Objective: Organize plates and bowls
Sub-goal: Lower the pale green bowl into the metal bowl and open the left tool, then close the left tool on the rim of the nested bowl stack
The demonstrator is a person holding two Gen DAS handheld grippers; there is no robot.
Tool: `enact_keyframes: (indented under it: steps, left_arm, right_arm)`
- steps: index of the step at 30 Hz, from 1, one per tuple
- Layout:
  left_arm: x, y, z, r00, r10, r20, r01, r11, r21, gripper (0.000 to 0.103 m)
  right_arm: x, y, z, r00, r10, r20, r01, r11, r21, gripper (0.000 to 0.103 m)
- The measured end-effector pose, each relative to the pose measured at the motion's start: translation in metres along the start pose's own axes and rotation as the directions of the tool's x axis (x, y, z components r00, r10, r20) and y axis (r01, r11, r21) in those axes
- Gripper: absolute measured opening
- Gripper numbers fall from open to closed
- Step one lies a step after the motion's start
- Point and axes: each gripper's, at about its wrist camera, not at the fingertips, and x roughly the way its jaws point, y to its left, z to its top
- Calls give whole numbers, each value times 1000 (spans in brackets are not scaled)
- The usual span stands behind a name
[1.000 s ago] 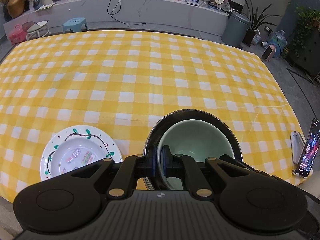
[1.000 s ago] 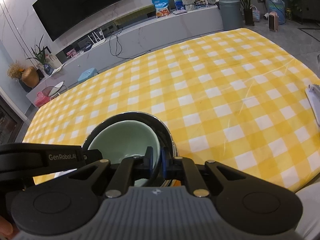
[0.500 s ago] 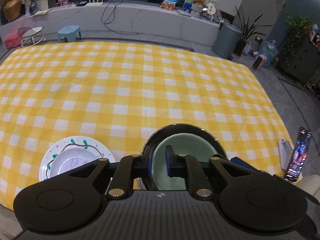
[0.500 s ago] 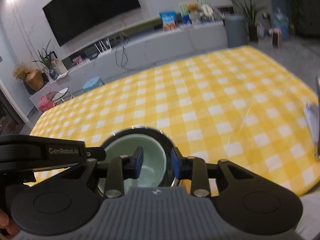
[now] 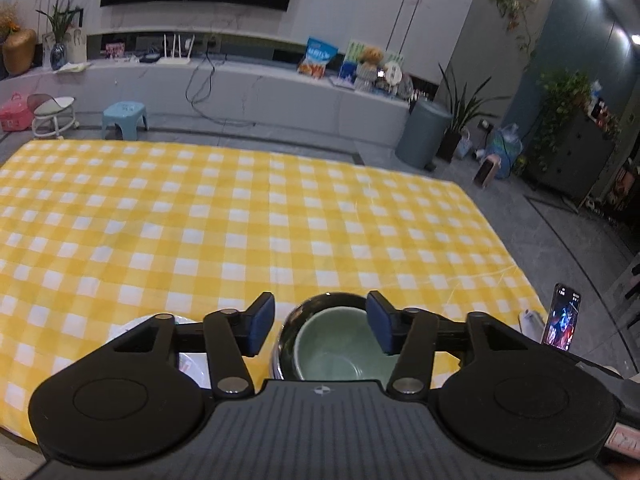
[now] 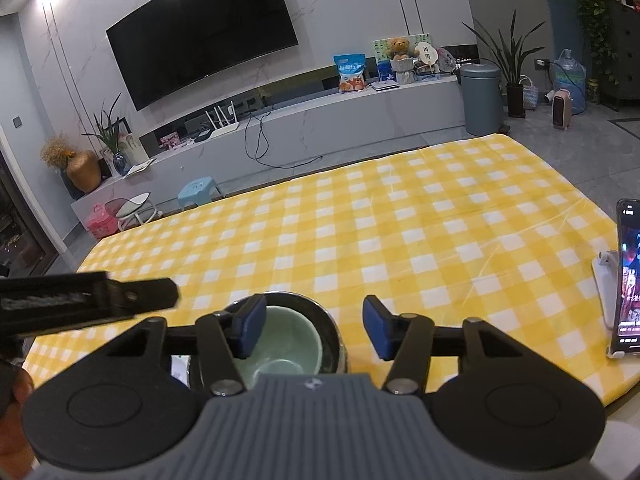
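A pale green bowl sits nested inside a black bowl near the front edge of the yellow checked cloth. My left gripper hangs above and in front of the bowls. Its jaws are opening wide, with the pads clear of both rims. A white patterned plate lies to the left, mostly hidden behind the left finger. In the right wrist view the green bowl and the black bowl lie below my right gripper. That gripper's jaws are also opening and touch nothing. The left gripper's body crosses that view at left.
A phone on a white stand stands at the cloth's right edge. The yellow checked cloth stretches far ahead. Beyond it are a blue stool, a grey bin and a long TV bench.
Both grippers were shut on the bowls' rims. Both have let go, opened and lifted back, and the views now tilt up toward the room. The bowls stay on the cloth.
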Motion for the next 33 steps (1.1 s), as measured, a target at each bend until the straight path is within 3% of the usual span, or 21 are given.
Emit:
enact_keyframes:
  steps: [5, 10, 12, 20, 25, 28, 33]
  left_arm:
    - [-3, 12, -8, 1000, 9, 25, -7, 999, -54, 72]
    - [3, 28, -23, 998, 22, 60, -15, 992, -127, 70]
    - [8, 35, -27, 998, 19, 57, -10, 987, -161, 68]
    - [30, 51, -44, 1000, -7, 16, 11, 964, -264, 69]
    - [46, 55, -51, 998, -55, -16, 47, 949, -312, 76]
    - [55, 58, -55, 998, -53, -44, 35, 940, -340, 76]
    - [68, 65, -61, 995, -87, -58, 57, 915, -398, 76]
  right_arm:
    - [2, -13, -2, 999, 29, -36, -28, 1000, 14, 73]
    - [6, -28, -9, 997, 61, -37, -59, 996, 63, 76]
    - [11, -33, -11, 997, 62, -43, -58, 995, 83, 83]
    - [38, -53, -22, 992, 92, -81, -73, 973, 218, 82]
    - [56, -58, -26, 978, 172, -115, -129, 941, 311, 81]
    - [66, -62, -28, 976, 149, -162, -86, 936, 342, 81]
    - [81, -77, -34, 951, 231, -206, -111, 876, 469, 81]
